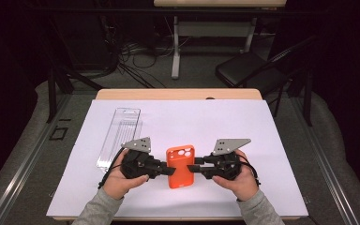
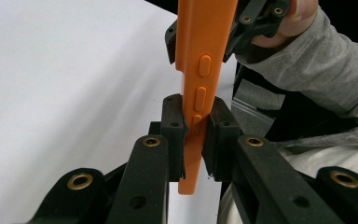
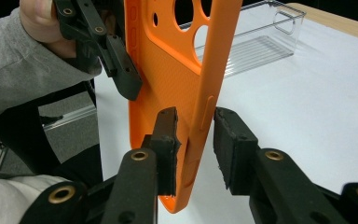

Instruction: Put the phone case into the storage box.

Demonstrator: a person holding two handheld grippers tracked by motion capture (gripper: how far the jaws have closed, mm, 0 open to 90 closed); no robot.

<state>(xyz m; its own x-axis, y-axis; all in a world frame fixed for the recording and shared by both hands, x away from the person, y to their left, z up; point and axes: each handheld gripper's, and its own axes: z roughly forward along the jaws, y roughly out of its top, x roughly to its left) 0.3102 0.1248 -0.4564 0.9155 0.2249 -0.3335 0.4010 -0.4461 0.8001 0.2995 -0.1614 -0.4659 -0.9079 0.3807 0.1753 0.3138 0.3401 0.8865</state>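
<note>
Half the orange phone case [image 2: 204, 56] cropped

1. The counter [image 1: 178, 94] has a pale wooden top, its bare strip showing along the far edge
2. A white sheet [image 1: 206, 122] lies flat on the counter and covers nearly all of it, reaching to the near edge
3. A clear plastic tray [image 1: 119, 136], long and narrow, lies on the white sheet at its left part, its long side running from near to far; in the right gripper view it [image 3: 256, 39] lies near the wooden edge
</note>
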